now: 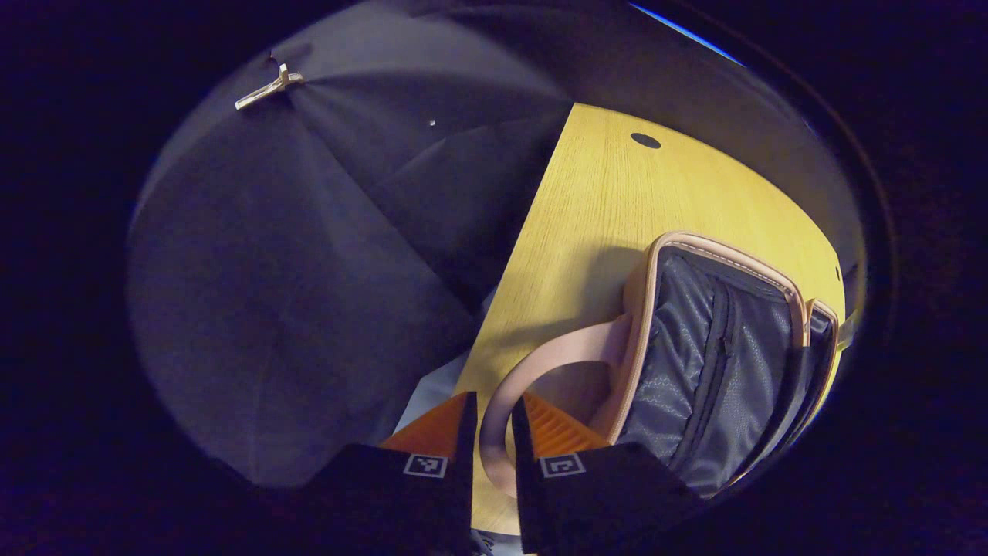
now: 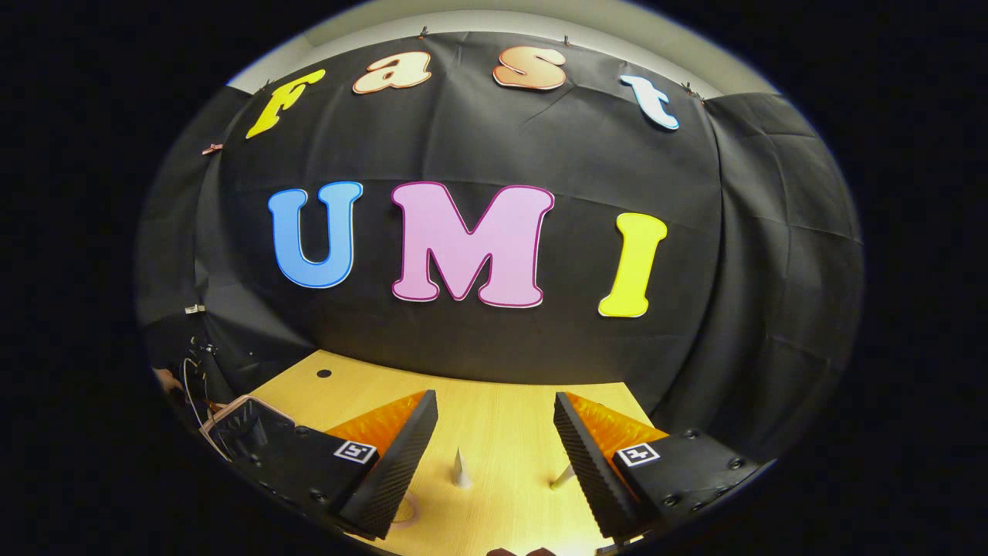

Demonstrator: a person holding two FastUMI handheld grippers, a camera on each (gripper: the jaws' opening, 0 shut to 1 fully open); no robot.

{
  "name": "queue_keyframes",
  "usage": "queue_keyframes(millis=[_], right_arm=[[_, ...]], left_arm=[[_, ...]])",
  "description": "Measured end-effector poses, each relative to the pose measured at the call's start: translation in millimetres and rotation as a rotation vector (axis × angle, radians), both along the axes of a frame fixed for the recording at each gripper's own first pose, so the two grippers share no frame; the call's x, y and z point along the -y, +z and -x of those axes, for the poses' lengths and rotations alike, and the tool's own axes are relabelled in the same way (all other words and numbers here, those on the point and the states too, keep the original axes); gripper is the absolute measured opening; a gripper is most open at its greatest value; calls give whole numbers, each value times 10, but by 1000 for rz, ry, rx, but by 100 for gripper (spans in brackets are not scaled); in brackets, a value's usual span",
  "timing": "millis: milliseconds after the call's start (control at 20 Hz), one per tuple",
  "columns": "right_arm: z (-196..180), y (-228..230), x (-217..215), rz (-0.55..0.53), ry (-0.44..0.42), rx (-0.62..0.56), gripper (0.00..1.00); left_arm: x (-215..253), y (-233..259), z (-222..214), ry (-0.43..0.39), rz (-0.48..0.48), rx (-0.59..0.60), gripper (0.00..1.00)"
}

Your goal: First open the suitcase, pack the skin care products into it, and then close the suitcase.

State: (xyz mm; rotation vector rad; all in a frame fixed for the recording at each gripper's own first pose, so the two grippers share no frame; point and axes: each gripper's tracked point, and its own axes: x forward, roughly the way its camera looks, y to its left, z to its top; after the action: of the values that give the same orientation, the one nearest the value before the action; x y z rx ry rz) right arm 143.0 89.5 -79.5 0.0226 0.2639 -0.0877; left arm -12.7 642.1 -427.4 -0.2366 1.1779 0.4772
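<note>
In the left gripper view the pink suitcase (image 1: 695,363) stands open, its grey zipped lining facing me inside a pink rim. Its curved pink handle (image 1: 540,359) runs down between my fingers, and my left gripper (image 1: 492,401) is shut on it. In the right gripper view my right gripper (image 2: 495,399) hangs open over the table with nothing between its fingers. Below and between them stand two small pale pointed tops (image 2: 461,469), too small to identify. The suitcase (image 2: 241,423) shows at the far left of that view, partly behind my left finger.
The yellow wooden table (image 1: 617,201) has a dark round hole (image 1: 645,140) near its far end. Black cloth hangs close behind and beside the table. A person's hand (image 2: 165,378) shows at the left edge beyond the suitcase.
</note>
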Motion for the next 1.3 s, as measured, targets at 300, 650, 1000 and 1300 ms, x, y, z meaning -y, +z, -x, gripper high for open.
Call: queue_keyframes(millis=[300,650,1000,1300], right_arm=[[61,-34,-52,-3,1,8,96],[12,141,-104,45,70,94,97],[82,169,201,28,86,114,96],[279,14,618,-25,66,94,96]], left_arm=[[-45,864,-245,-65,-184,224,97],[1274,2852,-764,-185,-184,705,97],[4134,3853,-1108,-618,67,940,96],[5784,3115,-1266,-860,234,762,96]])
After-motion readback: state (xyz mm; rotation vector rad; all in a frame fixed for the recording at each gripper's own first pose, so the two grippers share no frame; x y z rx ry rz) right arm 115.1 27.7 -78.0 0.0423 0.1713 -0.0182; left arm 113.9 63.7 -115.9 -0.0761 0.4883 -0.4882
